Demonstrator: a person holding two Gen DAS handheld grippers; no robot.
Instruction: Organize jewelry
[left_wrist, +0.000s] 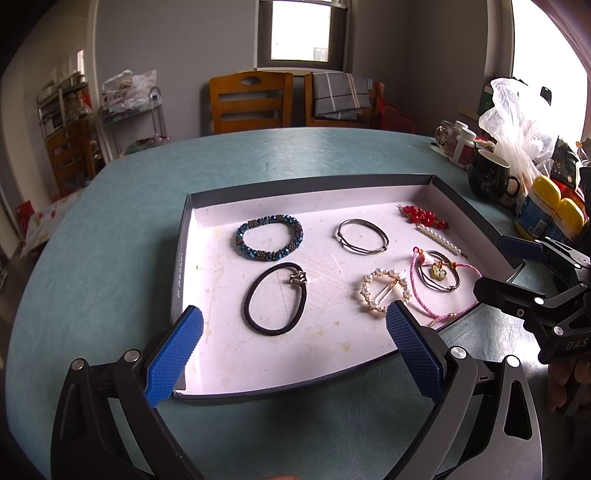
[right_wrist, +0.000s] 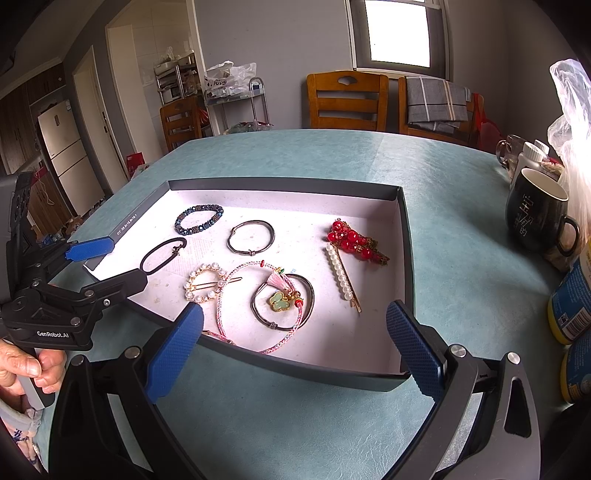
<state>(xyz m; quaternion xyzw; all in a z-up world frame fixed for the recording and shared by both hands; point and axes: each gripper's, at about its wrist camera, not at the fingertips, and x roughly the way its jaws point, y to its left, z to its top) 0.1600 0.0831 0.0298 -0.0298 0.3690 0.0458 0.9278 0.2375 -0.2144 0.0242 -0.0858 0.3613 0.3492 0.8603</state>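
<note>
The left gripper hangs wide open over the tray's six-o'clock edge, straddling a black hair tie. At three o'clock the right gripper spreads beside a pink cord bracelet.

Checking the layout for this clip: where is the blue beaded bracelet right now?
The blue beaded bracelet lies in the tray's far left corner, behind the black hair tie and left of the silver bangle.

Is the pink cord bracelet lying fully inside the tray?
No: the pink cord bracelet drapes over the tray's near wall.
</note>
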